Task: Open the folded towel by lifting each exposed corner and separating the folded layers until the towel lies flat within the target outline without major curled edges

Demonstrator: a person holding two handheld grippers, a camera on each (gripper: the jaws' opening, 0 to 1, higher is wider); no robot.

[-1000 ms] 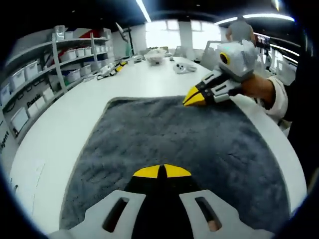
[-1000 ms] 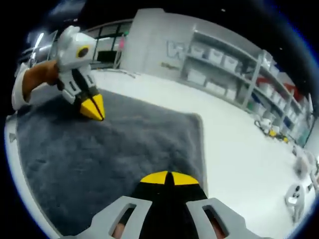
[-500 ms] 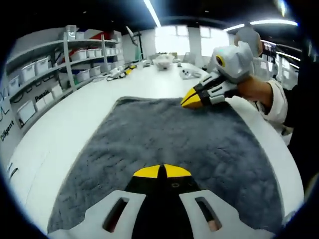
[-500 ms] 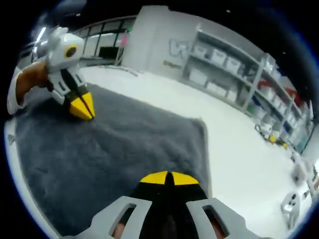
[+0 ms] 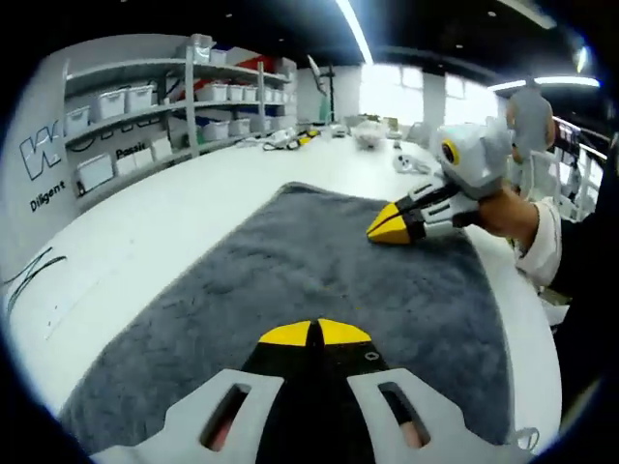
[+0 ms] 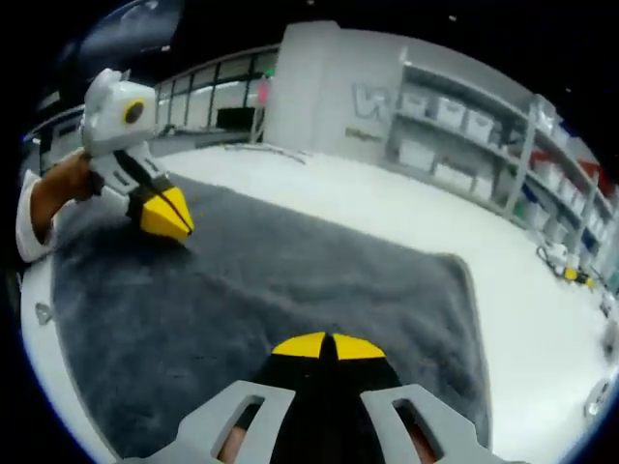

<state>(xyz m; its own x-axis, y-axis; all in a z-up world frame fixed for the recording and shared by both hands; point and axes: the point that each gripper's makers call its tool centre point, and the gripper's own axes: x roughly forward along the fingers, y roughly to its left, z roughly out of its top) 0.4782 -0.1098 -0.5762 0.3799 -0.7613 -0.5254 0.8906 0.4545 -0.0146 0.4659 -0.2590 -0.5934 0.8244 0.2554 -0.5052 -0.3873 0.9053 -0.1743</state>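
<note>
comparing against the frames a second back: both views have swung, so the cameras moved with the hands; the grey towel [image 5: 290,280] itself looks unshifted on the white table [image 5: 164,217]. more of the shelving wall [image 5: 145,106] now sits in the left gripper view.

left gripper [image 5: 314,333]: yellow tips pressed together, resting low over the near part of the towel. whether any cloth is pinched between them, cannot tell. right gripper [image 6: 331,345]: tips likewise closed, low over the pile; hold on the fabric not readable.

the right gripper, seen in the left gripper view at [image 5: 392,225], has its tips down at the towel's far side, near the edge; the left gripper, seen across the right gripper view at [image 6: 166,213], also stays touching or just above the cloth, much as before.

towel [image 6: 271,309] lies spread as one broad sheet, edges fairly straight, no obvious curl. no target outline is visible.

judgement: unfolding looks essentially done; what remains is smoothing and checking the edges.
</note>
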